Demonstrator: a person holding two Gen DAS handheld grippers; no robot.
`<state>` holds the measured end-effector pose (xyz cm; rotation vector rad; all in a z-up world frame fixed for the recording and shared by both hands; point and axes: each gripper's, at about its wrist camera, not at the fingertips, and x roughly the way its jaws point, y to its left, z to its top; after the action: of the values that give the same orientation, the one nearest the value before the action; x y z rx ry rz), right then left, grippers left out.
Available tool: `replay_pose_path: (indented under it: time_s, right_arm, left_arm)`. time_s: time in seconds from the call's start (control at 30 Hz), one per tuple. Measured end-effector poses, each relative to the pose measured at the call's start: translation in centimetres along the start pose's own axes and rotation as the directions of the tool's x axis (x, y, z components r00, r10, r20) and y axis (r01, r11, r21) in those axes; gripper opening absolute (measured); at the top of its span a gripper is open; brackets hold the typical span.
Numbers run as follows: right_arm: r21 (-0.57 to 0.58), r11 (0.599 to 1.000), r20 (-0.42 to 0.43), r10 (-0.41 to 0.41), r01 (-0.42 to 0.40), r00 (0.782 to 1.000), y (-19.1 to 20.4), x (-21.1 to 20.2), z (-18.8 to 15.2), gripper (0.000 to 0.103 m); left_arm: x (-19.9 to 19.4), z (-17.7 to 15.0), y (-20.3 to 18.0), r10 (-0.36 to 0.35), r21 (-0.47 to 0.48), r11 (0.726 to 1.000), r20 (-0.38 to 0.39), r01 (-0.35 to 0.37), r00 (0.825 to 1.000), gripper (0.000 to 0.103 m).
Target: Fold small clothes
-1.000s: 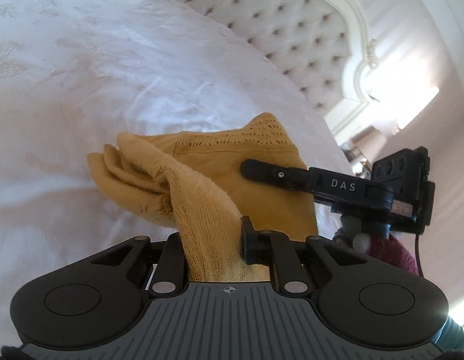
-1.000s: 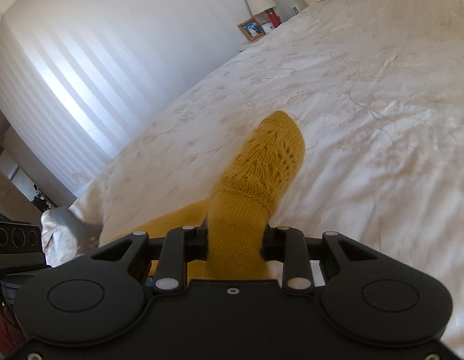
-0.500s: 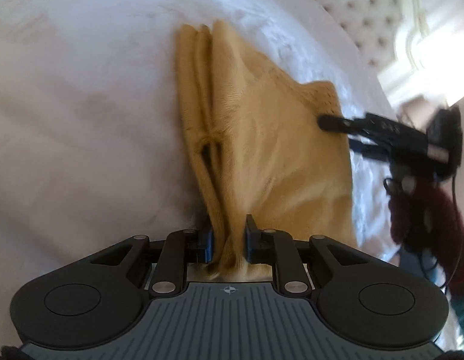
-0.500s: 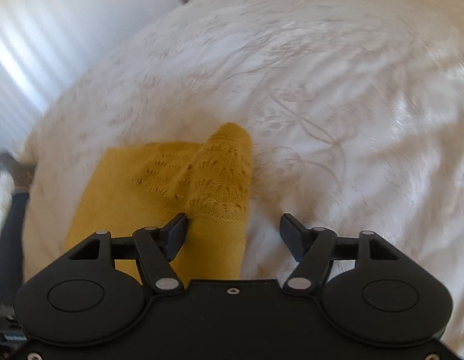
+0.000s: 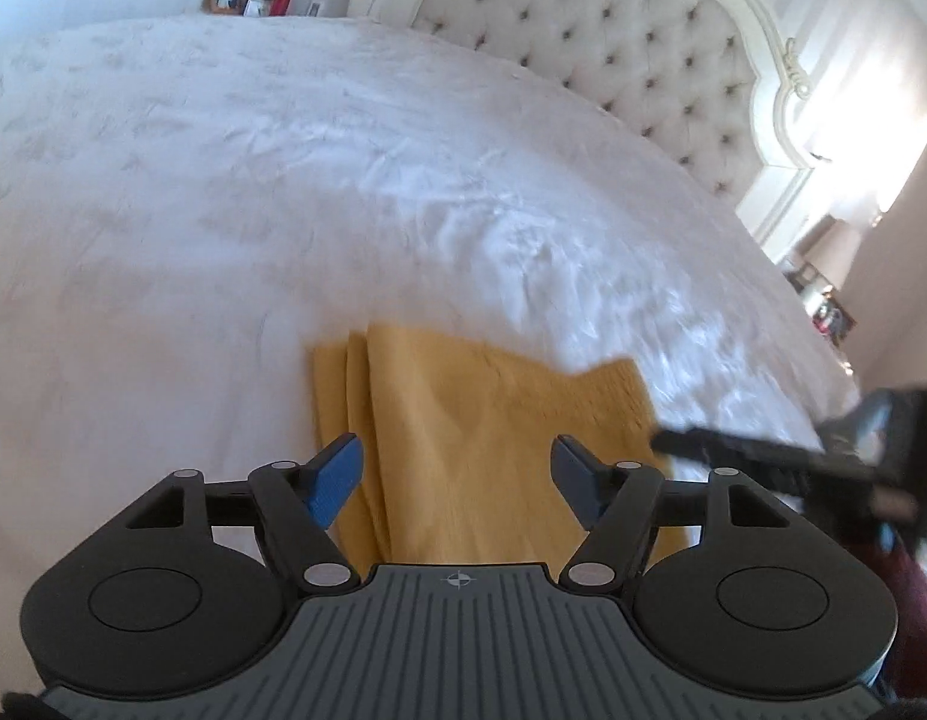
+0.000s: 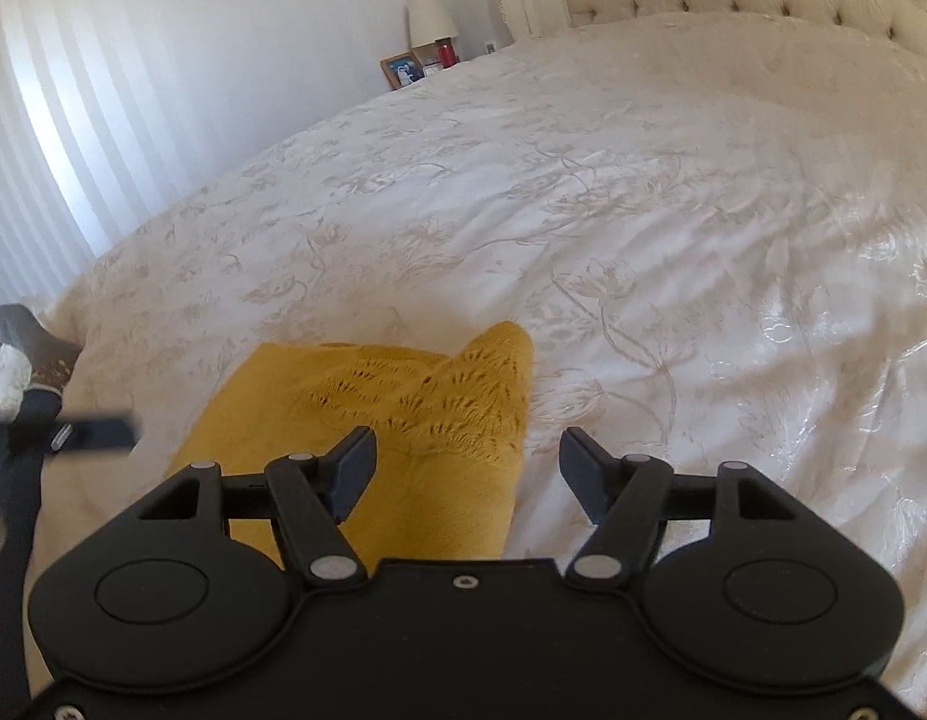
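Note:
A mustard-yellow knitted garment [image 5: 463, 438] lies folded flat on the white bedspread [image 5: 223, 210]. Its lacy patterned edge shows in the right wrist view [image 6: 415, 396]. My left gripper [image 5: 457, 471] is open and empty, just above the garment's near edge. My right gripper [image 6: 469, 468] is open and empty over the garment's right side. The right gripper also shows blurred in the left wrist view [image 5: 763, 456], at the garment's right edge. The left gripper's finger shows blurred at the left of the right wrist view [image 6: 85, 435].
A tufted cream headboard [image 5: 613, 48] stands at the far end of the bed. A bedside table with a lamp [image 6: 432, 15], a photo frame [image 6: 402, 69] and a red candle [image 6: 446, 53] is at the far left. Patterned cloth [image 6: 19, 354] lies at the bed's left edge.
Both grippers have let go of the yellow garment and opened. The garment now lies flat and folded on the bed. Both grippers have pulled back from it.

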<state>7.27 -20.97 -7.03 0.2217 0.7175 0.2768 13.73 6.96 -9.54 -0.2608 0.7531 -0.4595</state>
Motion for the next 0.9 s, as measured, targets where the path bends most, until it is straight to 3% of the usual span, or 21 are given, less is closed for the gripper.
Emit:
replay_pose_path:
  time_s: [0.13,0.33,0.5,0.53,0.57,0.6,0.63,0.73,0.9]
  right_arm:
    - [0.014,1.000,0.000,0.009,-0.009,1.000,-0.4,-0.2,-0.5,0.071]
    - [0.028,1.000,0.004,0.012,-0.012,1.000,-0.9,-0.4,-0.8,0.071]
    - [0.025,1.000,0.004,0.015,-0.016,1.000,-0.8,-0.2,-1.0,0.071]
    - [0.026,1.000,0.003,0.017,-0.017,1.000,-0.8,-0.1,-1.1,0.071]
    - [0.027,0.999,0.003,0.018,-0.018,1.000,-0.8,-0.1,-1.1,0.071]
    - [0.027,0.999,0.003,0.019,-0.020,1.000,-0.7,-0.1,-1.1,0.071]
    - [0.028,0.999,0.001,0.022,-0.022,1.000,-0.6,-0.1,-1.1,0.071]
    - [0.019,0.999,0.005,0.027,-0.028,1.000,-0.6,-0.3,-1.0,0.071]
    - [0.019,1.000,0.034,0.024,-0.025,0.999,-1.0,-0.1,0.3,0.072]
  left_arm:
    - [2.8,0.9,-0.2,-0.002,-0.001,1.000,-0.042,0.002,0.999,0.067]
    - [4.2,0.2,0.7,0.033,-0.007,0.999,-0.072,-0.033,0.997,0.067]
    - [5.8,0.6,1.0,0.021,-0.051,0.998,-0.105,-0.027,0.994,0.065]
    - [6.3,0.7,1.0,0.036,-0.058,0.997,-0.127,-0.044,0.991,0.061]
    - [6.8,0.8,1.0,0.047,-0.064,0.996,-0.135,-0.056,0.990,0.049]
    - [6.9,0.7,1.2,0.040,-0.073,0.996,-0.122,-0.050,0.992,0.027]
    - [7.0,0.6,1.4,0.026,-0.081,0.996,-0.111,-0.036,0.993,0.014]
    - [5.9,0.4,1.9,0.018,-0.122,0.992,-0.078,-0.027,0.997,0.012]
    - [3.9,-0.3,2.0,0.089,-0.059,0.994,-0.017,-0.089,0.996,0.012]
